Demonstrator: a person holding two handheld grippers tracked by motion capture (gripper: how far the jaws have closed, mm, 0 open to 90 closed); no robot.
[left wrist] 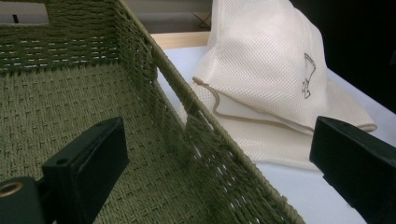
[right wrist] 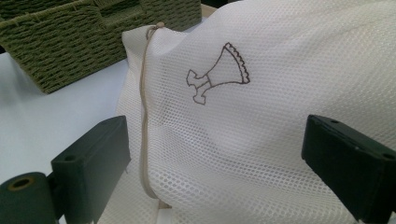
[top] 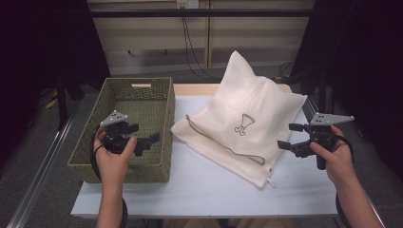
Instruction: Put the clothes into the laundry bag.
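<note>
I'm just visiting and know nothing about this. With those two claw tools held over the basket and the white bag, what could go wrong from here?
The mesh bag is soft and slumped, so the open right gripper might pinch only one thin layer, or catch its drawstring, and the bag could slip or sag when lifted.

The open left gripper straddles the woven basket's near wall; closing or pulling there might drag or tip the basket, which sits close to the table edge.

L claw (top: 146, 140) over green basket (top: 164, 102) rim - spread | R claw (top: 290, 137) by mesh bag (top: 247, 123) edge - spread
</note>
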